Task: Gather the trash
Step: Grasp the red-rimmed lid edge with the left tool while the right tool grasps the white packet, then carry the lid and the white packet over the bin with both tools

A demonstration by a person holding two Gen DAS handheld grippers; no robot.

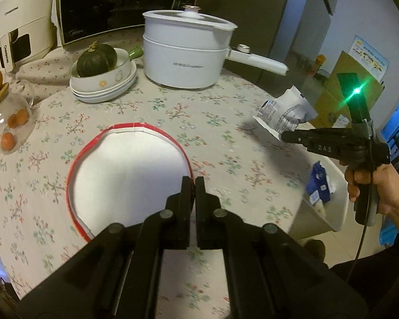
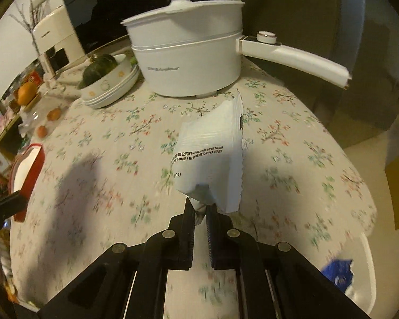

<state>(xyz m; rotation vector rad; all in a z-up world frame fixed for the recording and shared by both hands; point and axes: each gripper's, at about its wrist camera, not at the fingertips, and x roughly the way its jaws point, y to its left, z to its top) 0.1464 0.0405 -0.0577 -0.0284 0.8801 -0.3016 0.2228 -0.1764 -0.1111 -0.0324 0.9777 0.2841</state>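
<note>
white wrapper (image 2: 212, 156): printed white packet, held off the floral tablecloth (image 2: 106, 159); centre of the right wrist view, far right of the left wrist view (image 1: 284, 114).
right gripper (image 2: 200, 207): jaws clamped on the wrapper's lower corner; the packet sticks up and forward from the tips, nothing else touches it.
left gripper (image 1: 192, 183): jaws closed on the rim of the red-edged paper container (image 1: 127, 175), lower centre of the left wrist view. Container shows white inside; looks empty from here.
bin (image 1: 329, 207): white, lower right in both views, beside the table edge. Blue wrapper (image 1: 319, 186) already inside.
done: at least one piece binned, judging by the blue wrapper.
in hand: two pieces, one per gripper, neither over the bin yet.
left: carry both to the bin and let go. Wrapper sits above and left of the bin in the left wrist view, so a short move should do it.
table: white pot (image 1: 186, 53), stacked bowls with squash (image 1: 103, 77), glass jar (image 1: 8, 122). Not trash; no other loose litter seen.
</note>
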